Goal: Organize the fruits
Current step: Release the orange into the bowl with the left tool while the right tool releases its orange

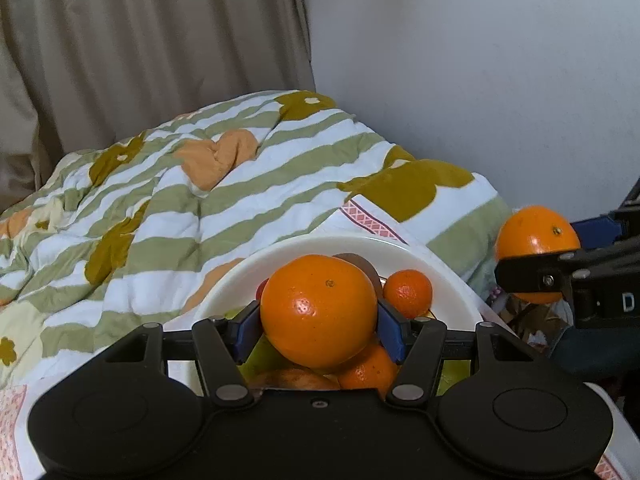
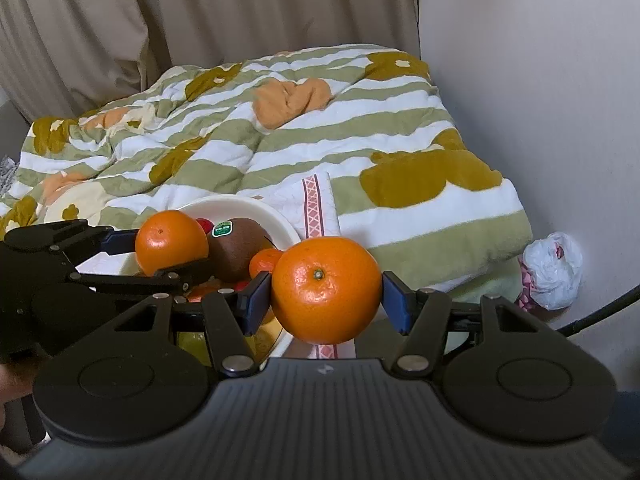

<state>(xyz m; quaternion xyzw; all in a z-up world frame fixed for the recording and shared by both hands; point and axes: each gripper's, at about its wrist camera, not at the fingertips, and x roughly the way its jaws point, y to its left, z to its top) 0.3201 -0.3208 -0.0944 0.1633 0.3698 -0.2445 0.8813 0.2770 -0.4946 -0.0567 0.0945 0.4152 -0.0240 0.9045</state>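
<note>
My left gripper point(image 1: 318, 326) is shut on a large orange point(image 1: 319, 310), held over the white bowl point(image 1: 240, 276). That bowl holds a brown kiwi point(image 2: 240, 248) with a green sticker, a small mandarin point(image 1: 408, 292), a red fruit and more fruit below, partly hidden. My right gripper point(image 2: 326, 304) is shut on a second large orange point(image 2: 326, 288), just right of the bowl's rim point(image 2: 280, 224). In the left wrist view that second orange point(image 1: 536, 232) hangs at the right edge. In the right wrist view the left gripper's orange point(image 2: 170, 240) sits over the bowl.
A rumpled quilt point(image 1: 180, 200) with green stripes and flower patches lies behind the bowl, on a white cloth point(image 2: 316, 208) with a pink border. Beige curtains point(image 1: 140, 40) hang at the back, a white wall point(image 1: 480, 60) at the right. A white plastic bag point(image 2: 552, 268) lies beside the quilt.
</note>
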